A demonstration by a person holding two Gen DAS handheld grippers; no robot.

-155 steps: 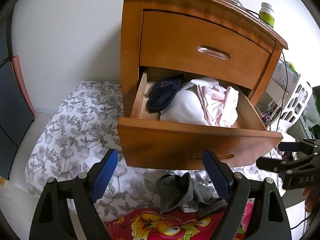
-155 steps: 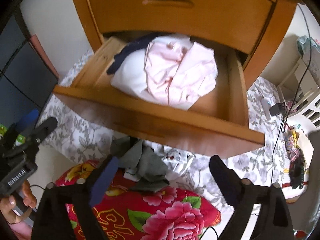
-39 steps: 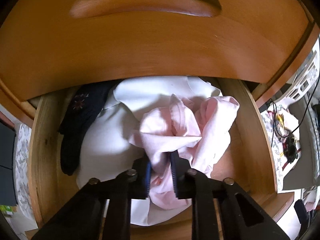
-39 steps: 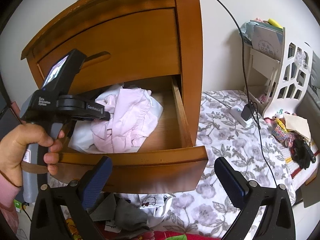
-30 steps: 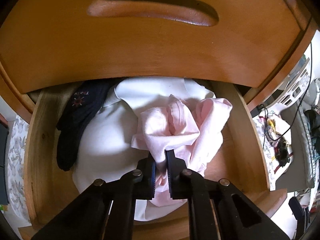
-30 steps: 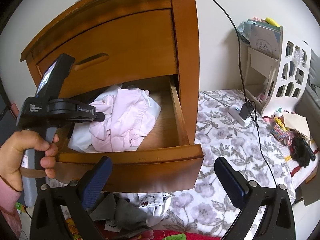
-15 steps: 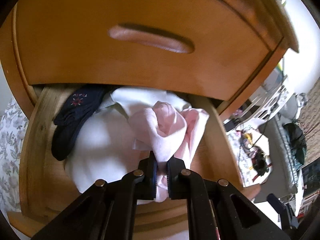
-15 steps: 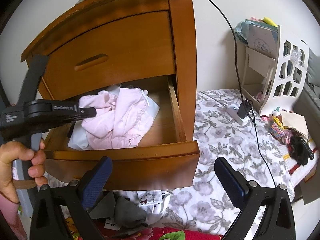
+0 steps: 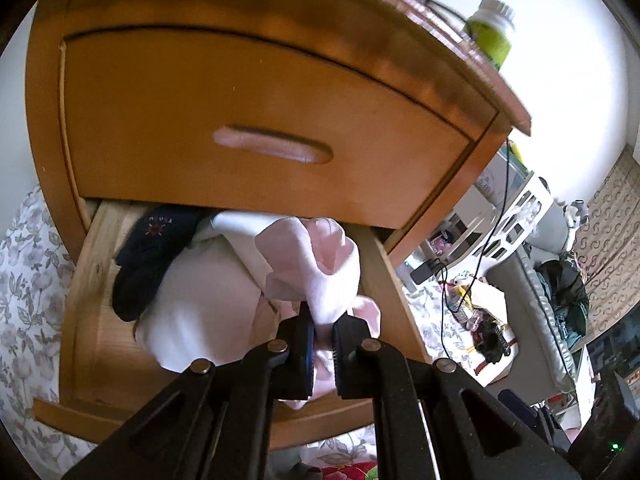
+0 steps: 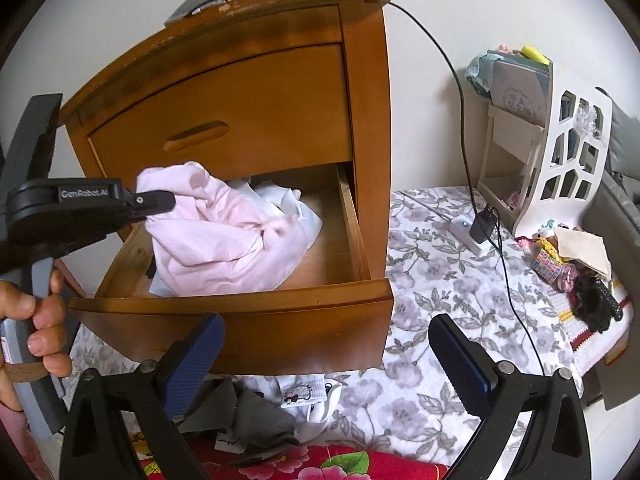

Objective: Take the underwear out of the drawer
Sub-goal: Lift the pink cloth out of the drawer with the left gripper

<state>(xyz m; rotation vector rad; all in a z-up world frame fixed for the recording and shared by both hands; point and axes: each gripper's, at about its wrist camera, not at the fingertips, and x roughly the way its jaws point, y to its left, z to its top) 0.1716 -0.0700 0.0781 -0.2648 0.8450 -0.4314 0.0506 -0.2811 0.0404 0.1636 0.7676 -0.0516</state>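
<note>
The left tool (image 9: 320, 332) pinches the pink underwear (image 10: 224, 236) — bunched up but still over the drawer (image 10: 240, 316) — while the right tool (image 10: 326, 356) hangs spread, idle.

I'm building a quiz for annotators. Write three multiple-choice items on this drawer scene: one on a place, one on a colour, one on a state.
1. Where does the green bottle stand?
A. on the nightstand top
B. in the drawer
C. on the floor

2. What colour is the garment in the left tool?
A. navy
B. pink
C. grey

3. The right tool is:
A. shut on cloth
B. open, empty
C. shut on the handle

Key:
A, the green bottle stands on the nightstand top.
B, the left tool pinches the pink garment.
B, the right tool holds nothing.
</note>
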